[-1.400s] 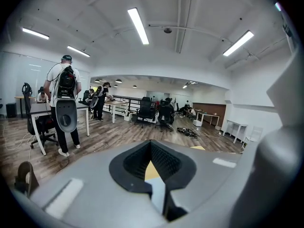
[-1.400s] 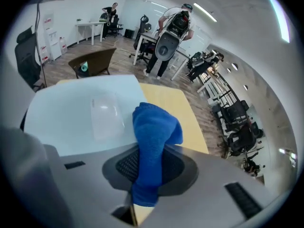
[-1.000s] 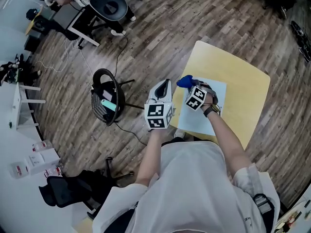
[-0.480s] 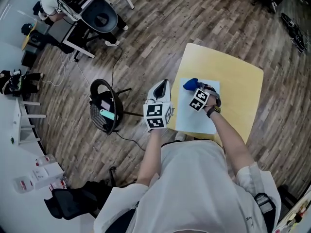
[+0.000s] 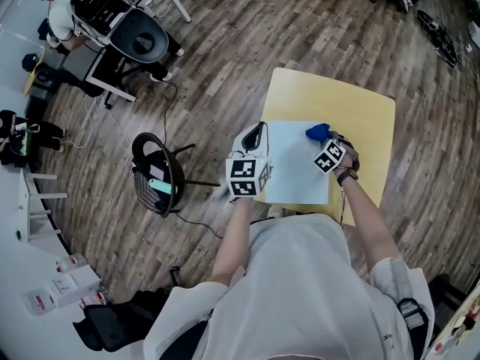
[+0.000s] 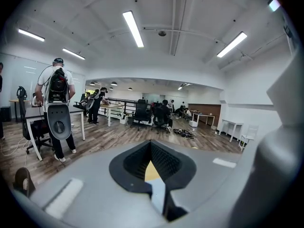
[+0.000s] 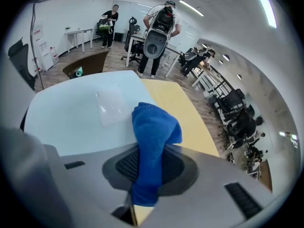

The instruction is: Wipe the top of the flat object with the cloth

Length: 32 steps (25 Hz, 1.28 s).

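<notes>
My right gripper (image 5: 324, 142) is pinching the blue cloth (image 7: 153, 127) on the pale sheet (image 5: 289, 167). Left gripper (image 5: 253, 137) is squeezed closed, empty.

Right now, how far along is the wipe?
Done: the blue cloth is clamped in the right gripper. In hand: it is at the far right corner of the pale flat sheet; the left gripper, shut, sits at the sheet's left edge. Left: nothing shows which areas are wiped, so coverage is unclear.
</notes>
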Available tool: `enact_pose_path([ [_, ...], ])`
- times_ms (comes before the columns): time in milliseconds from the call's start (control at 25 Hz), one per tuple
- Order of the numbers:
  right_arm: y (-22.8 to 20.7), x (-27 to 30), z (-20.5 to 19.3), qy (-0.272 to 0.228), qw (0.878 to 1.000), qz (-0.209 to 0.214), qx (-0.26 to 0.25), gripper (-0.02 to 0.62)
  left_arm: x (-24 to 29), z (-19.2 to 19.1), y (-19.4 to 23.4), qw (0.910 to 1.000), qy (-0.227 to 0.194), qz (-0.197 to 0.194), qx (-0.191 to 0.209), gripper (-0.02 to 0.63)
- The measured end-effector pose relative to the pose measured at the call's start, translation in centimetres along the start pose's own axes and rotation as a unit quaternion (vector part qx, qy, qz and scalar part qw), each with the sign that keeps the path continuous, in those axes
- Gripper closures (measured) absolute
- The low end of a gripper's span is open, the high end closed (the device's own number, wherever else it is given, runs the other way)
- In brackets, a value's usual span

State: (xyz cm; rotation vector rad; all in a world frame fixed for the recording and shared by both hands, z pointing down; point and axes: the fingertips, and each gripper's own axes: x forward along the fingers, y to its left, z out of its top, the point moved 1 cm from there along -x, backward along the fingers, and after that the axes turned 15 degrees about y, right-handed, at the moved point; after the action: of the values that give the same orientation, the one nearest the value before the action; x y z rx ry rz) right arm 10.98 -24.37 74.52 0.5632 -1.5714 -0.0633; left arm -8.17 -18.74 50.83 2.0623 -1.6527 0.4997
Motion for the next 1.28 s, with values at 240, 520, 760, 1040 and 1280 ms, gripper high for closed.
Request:
enact_pose_path([
  [240, 0.5, -1.5, 2.3, -0.012, 0.998, 0.044, 0.037, 0.526, -1.0, -0.5, 0.7, 0.9999, 0.001, 0.012, -0.005, 0.597],
  [520, 6.8, -6.0, 13.7, -0.11, 0.989, 0.09, -0.044, 0.526, -3.6, -1.7, 3.9, 0.9983, 0.001, 0.051, -0.03, 0.597],
  [760, 12.3, -4.5, 17.7, -0.111, 0.981, 0.067, -0.147, 0.525, -5.6, -2.7, 6.6, 0.9954, -0.007, 0.082, -0.049, 0.597],
  [1040, 10.7, -3.0, 14.8, -0.095, 0.985, 0.046, -0.138, 0.525, -4.9, -3.3, 5.9, 0.9965, -0.001, 0.069, -0.047, 0.597],
  [1280, 7.6, -2.1, 9.8, -0.068, 0.993, 0.037, -0.087, 0.525, -3.2, -2.3, 2.9, 0.9993, 0.0, 0.032, -0.022, 0.597],
])
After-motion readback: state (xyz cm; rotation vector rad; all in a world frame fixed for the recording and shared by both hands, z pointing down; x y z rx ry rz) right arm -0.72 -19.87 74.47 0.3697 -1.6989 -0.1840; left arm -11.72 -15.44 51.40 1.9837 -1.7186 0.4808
